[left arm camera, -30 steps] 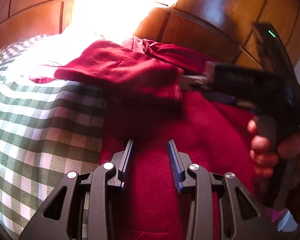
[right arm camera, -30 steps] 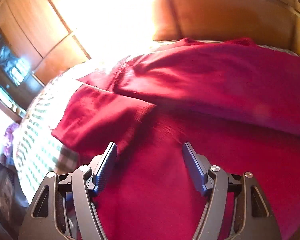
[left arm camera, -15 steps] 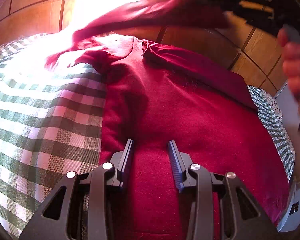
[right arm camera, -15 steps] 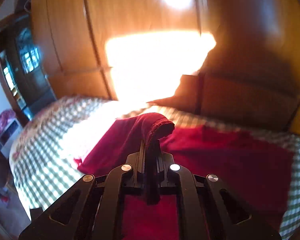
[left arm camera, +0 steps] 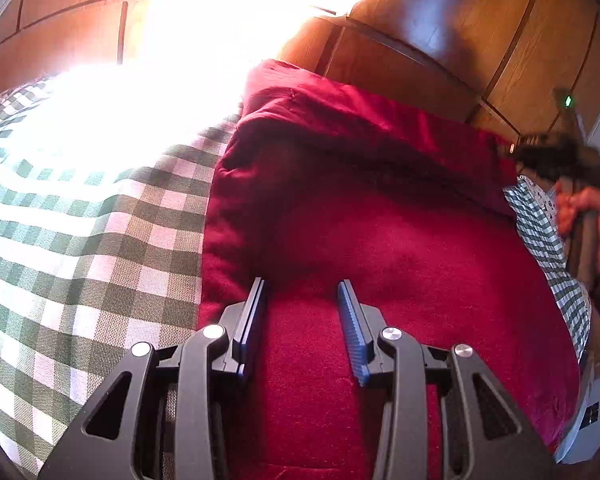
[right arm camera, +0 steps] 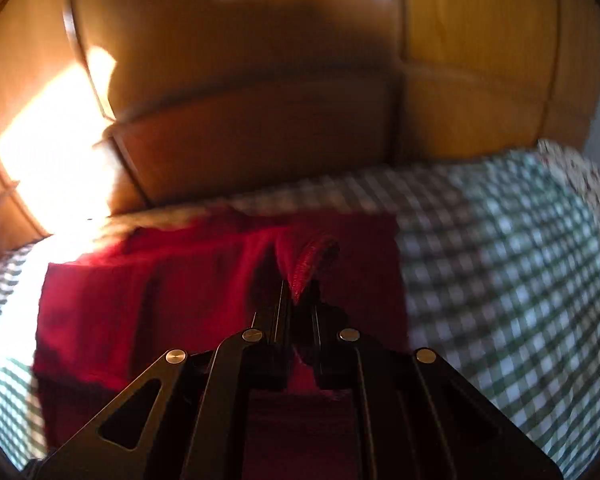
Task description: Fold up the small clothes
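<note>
A dark red garment (left arm camera: 380,240) lies spread on a green-and-white checked bedcover (left arm camera: 80,240). Its far part is folded across toward the right, forming a long fold (left arm camera: 360,128). My left gripper (left arm camera: 302,292) is open, its fingers resting low over the garment's near part. My right gripper (right arm camera: 298,292) is shut on the red sleeve cuff (right arm camera: 312,260) and holds it over the garment's right side. In the left wrist view the right gripper (left arm camera: 556,156) shows at the far right edge of the garment, with the hand holding it.
A wooden headboard (left arm camera: 400,64) and wood panelling stand behind the bed. Bright sunlight washes out the bedcover's far left (left arm camera: 140,100). The checked bedcover (right arm camera: 500,280) extends to the right of the garment. A white device (left arm camera: 584,416) sits at the bed's right edge.
My right gripper closed on the sleeve cuff, lifted it and carried it across to the garment's right side, folding the sleeve over. The left gripper stayed in place, open.
</note>
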A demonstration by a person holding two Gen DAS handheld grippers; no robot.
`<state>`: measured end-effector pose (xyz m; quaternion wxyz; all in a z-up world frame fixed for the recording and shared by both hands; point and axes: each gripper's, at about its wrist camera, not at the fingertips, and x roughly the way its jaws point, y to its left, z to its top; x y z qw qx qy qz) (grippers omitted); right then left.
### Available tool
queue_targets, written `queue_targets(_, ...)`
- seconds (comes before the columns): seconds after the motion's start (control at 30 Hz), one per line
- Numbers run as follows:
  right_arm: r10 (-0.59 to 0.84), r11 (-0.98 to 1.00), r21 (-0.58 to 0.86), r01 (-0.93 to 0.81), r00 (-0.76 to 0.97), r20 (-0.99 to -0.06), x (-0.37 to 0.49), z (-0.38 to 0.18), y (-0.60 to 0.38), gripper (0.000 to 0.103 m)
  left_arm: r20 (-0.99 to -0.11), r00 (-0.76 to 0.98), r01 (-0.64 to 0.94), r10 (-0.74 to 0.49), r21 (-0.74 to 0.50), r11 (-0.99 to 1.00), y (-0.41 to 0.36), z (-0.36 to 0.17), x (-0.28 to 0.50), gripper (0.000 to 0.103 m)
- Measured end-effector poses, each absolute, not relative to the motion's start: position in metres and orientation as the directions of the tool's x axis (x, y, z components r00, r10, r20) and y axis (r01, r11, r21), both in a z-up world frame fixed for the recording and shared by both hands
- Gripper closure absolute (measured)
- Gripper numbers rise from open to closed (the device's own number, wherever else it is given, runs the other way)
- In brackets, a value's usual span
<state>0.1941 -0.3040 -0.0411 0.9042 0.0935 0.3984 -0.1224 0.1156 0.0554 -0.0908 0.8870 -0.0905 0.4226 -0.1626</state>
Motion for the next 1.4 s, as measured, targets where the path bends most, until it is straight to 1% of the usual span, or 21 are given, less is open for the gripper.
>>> queue_targets(0.1,-0.135,0.941,0.088,0.328,0.601,-0.788,0.198,-0.077,-0.316,0.096,-0.737,0.57,0.208,-0.362,-0.297,0.932,0.053,-0.086,0.119,0.067)
queue_targets(0.17,-0.125,0.932,0.118,0.342,0.61,-0.782,0.197,-0.083,-0.32,0.096,-0.754,0.536,0.201,-0.379,-0.323,0.925,0.057,-0.08,0.125,0.066)
queue_targets(0.2,-0.118,0.932,0.128,0.339,0.618,-0.777,0.196,-0.082,-0.321,0.09,-0.752,0.524,0.192,-0.4,-0.354,0.915,0.062,-0.074,0.129,0.064)
queue_targets(0.23,-0.119,0.933,0.125,0.338,0.617,-0.778,0.194,-0.081,-0.322,0.084,-0.741,0.528,0.179,-0.414,-0.379,0.908,0.068,-0.067,0.134,0.058)
queue_targets(0.27,-0.133,0.935,0.108,0.337,0.616,-0.776,0.192,-0.078,-0.322,0.06,-0.729,0.545,0.164,-0.415,-0.393,0.905,0.075,-0.061,0.139,0.052)
queue_targets(0.3,-0.161,0.935,0.083,0.346,0.621,-0.767,0.189,-0.075,-0.321,0.034,-0.719,0.559,0.149,-0.414,-0.404,0.902,0.083,-0.055,0.148,0.049)
queue_targets(0.33,-0.185,0.933,0.072,0.352,0.642,-0.744,0.183,-0.069,-0.321,0.031,-0.71,0.568,0.132,-0.416,-0.42,0.898,0.091,-0.051,0.158,0.048)
queue_targets(0.47,-0.165,0.953,0.069,0.294,0.699,-0.696,0.166,-0.049,-0.305,0.031,-0.696,0.572,0.062,-0.434,-0.491,0.869,0.115,-0.049,0.206,0.046)
queue_targets(0.57,-0.13,0.973,0.05,0.224,0.718,-0.684,0.16,-0.044,-0.287,0.031,-0.704,0.547,0.028,-0.454,-0.526,0.85,0.117,-0.057,0.245,0.046)
queue_targets(0.63,-0.114,0.98,0.04,0.194,0.719,-0.685,0.162,-0.045,-0.277,0.031,-0.71,0.532,-0.01,-0.462,-0.551,0.835,0.116,-0.063,0.268,0.046)
queue_targets(0.77,-0.099,0.991,-0.001,0.137,0.709,-0.698,0.172,-0.053,-0.26,0.031,-0.672,0.504,-0.056,-0.543,-0.652,0.756,0.11,-0.074,0.304,0.039)
queue_targets(0.93,-0.098,0.99,0.002,0.144,0.683,-0.724,0.184,-0.067,-0.258,0.031,-0.661,0.499,-0.096,-0.561,-0.685,0.722,0.094,-0.089,0.337,0.041)
queue_targets(1.03,-0.095,0.986,0.021,0.164,0.666,-0.739,0.187,-0.078,-0.263,0.031,-0.65,0.473,-0.063,-0.594,-0.698,0.713,0.085,-0.087,0.352,0.083)
queue_targets(1.07,-0.097,0.986,0.021,0.166,0.667,-0.739,0.187,-0.079,-0.262,0.031,-0.653,0.489,-0.047,-0.578,-0.681,0.73,0.085,-0.083,0.352,0.09)
queue_targets(1.2,-0.103,0.987,0.006,0.158,0.676,-0.73,0.189,-0.079,-0.258,0.031,-0.644,0.597,0.075,-0.478,-0.549,0.833,0.071,-0.046,0.332,0.091)
queue_targets(1.23,-0.104,0.988,0.002,0.155,0.673,-0.732,0.191,-0.081,-0.256,0.029,-0.662,0.608,0.092,-0.438,-0.489,0.867,0.064,-0.045,0.33,0.091)
queue_targets(1.27,-0.115,0.987,-0.011,0.158,0.671,-0.733,0.193,-0.083,-0.254,0.024,-0.693,0.609,0.097,-0.385,-0.417,0.904,0.056,-0.047,0.331,0.091)
queue_targets(1.3,-0.127,0.987,-0.026,0.159,0.669,-0.732,0.195,-0.086,-0.252,0.022,-0.74,0.596,0.085,-0.313,-0.33,0.94,0.045,-0.056,0.337,0.091)
queue_targets(1.33,-0.14,0.987,-0.046,0.157,0.667,-0.732,0.197,-0.089,-0.249,0.02,-0.775,0.576,0.076,-0.261,-0.267,0.961,0.038,-0.066,0.34,0.09)
queue_targets(1.37,-0.153,0.985,-0.061,0.16,0.667,-0.73,0.198,-0.092,-0.248,0.017,-0.796,0.563,0.065,-0.224,-0.227,0.972,0.033,-0.076,0.341,0.079)
queue_targets(1.4,-0.159,0.984,-0.065,0.164,0.666,-0.729,0.199,-0.093,-0.248,0.015,-0.799,0.569,0.052,-0.194,-0.201,0.978,0.031,-0.08,0.339,0.077)
